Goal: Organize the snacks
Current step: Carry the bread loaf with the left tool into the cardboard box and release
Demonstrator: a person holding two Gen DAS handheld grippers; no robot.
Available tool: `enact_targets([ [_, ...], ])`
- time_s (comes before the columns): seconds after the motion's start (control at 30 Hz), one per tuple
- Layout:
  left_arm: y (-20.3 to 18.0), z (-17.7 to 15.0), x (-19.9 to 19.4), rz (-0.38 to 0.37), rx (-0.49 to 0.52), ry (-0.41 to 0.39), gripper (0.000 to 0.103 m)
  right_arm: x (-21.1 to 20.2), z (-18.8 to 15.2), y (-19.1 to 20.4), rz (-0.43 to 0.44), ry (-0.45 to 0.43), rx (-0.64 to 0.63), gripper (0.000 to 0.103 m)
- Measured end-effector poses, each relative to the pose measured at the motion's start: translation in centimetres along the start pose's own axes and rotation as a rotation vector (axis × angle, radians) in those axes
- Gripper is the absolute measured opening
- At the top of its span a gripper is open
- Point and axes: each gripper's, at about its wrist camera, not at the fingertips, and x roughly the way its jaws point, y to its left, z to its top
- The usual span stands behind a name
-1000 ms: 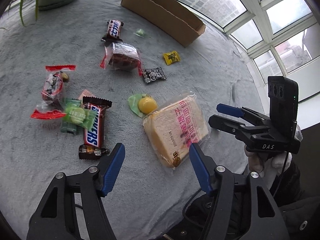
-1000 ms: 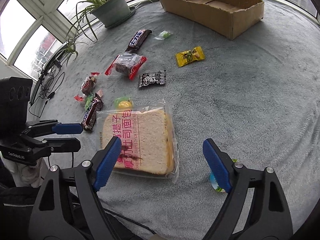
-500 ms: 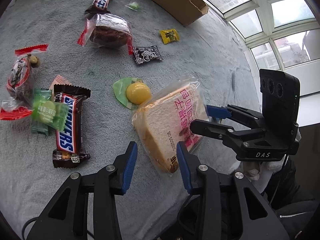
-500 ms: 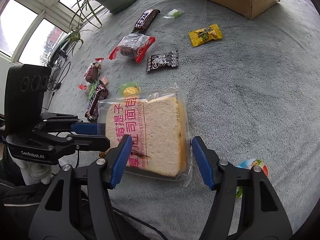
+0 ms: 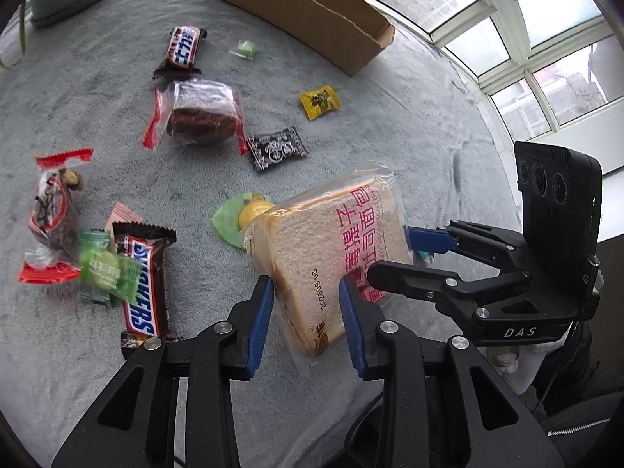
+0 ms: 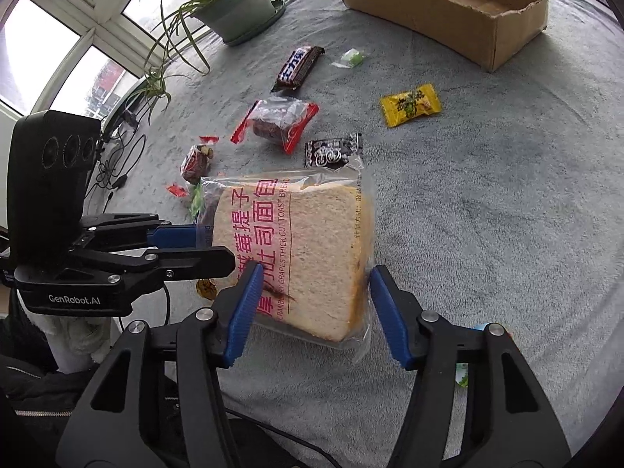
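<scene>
Packaged toast slice (image 6: 296, 249) raised off a grey fleece-covered table (image 6: 507, 214), pinched by both tongs.

Left gripper (image 5: 306, 308) and right gripper (image 6: 310, 292) apparently clamp it; scattered candies, Snickers bar (image 5: 142, 280), cardboard box (image 6: 440, 4) beyond; windows surround.

A home sunroom: bay windows (image 5: 546, 39), potted plant (image 6: 230, 4), grey blanket (image 6: 487, 195) underfoot.

A grey fleece-covered table (image 6: 526, 214) carries scattered snacks: a Snickers bar (image 5: 142, 284) left of the left gripper (image 5: 306, 312), a yellow candy (image 6: 410, 104) and open cardboard box (image 6: 440, 4) far ahead, a potted spider plant (image 6: 234, 4) beyond.
</scene>
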Motion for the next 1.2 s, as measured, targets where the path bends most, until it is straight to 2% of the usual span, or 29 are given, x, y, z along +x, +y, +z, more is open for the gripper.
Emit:
enact_targets([
  [0.27, -1.5, 3.1, -1.8, 0.015, 0.048, -0.089, 0.032, -3.1, 3.7, 0.0, -0.039, -0.108, -0.037, 0.061],
  [0.33, -3.4, 5.4, -1.4, 0.019, 0.058, -0.113, 0.032, -3.9, 4.9, 0.0, -0.056, -0.135, -0.05, 0.061],
  [0.43, -4.2, 7.5, -1.6, 0.03, 0.083, -0.147, 0.032, -4.9, 6.7, 0.0, -0.087, -0.171, -0.074, 0.061],
  [0.7, -4.8, 12.8, -2.0, 0.013, 0.093, -0.22, 0.032, -7.0, 11.5, -1.4, -0.14, -0.238, -0.098, 0.061],
  [1.03, -6.0, 18.1, -1.0, 0.04, 0.128, -0.276, 0.034, -8.1, 16.7, -4.1, -0.219, -0.28, -0.103, 0.061],
  [1.2, -6.2, 20.8, 0.5, 0.034, 0.122, -0.271, 0.034, -7.5, 18.7, -5.8, -0.276, -0.284, -0.107, 0.061],
])
